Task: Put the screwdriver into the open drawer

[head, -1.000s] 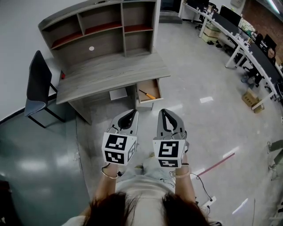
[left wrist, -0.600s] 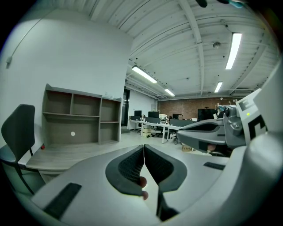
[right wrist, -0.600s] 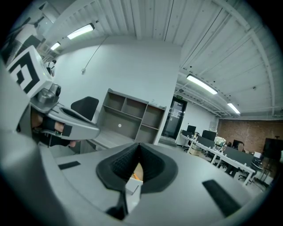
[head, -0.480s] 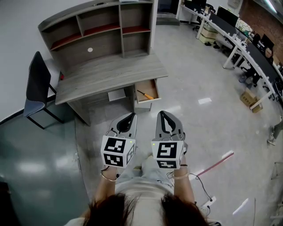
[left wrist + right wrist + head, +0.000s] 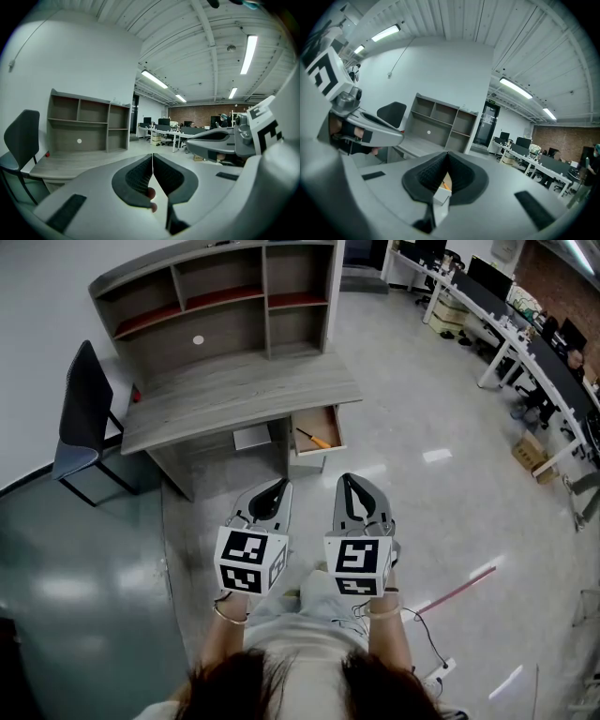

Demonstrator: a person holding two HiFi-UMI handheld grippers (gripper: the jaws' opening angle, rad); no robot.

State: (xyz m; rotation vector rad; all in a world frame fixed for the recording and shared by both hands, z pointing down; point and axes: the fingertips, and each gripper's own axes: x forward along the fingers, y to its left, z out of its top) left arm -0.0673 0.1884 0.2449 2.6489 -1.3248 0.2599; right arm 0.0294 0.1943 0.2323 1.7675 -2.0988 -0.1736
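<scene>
Screwdriver (image 5: 313, 439) in drawer (image 5: 337, 431): tiny in head view, tip type unreadable. Drawer rear hidden under desk (image 5: 234, 390) top. Right gripper view: only sliver of drawer plus orange speck, probably screwdriver handle, seen through notch below touching jaw tips. Left gripper view: drawer hidden behind left gripper (image 5: 152, 157) body. Person's head and torso cut by head view's bottom edge. Office desks (image 5: 525, 343) run off right edge.

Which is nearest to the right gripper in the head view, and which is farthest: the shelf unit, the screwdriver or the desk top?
1. Screwdriver: in the open drawer, just ahead of the right gripper.
2. Desk top: behind the drawer, ahead and to the left.
3. Shelf unit: standing at the back of the desk, farthest.
</scene>
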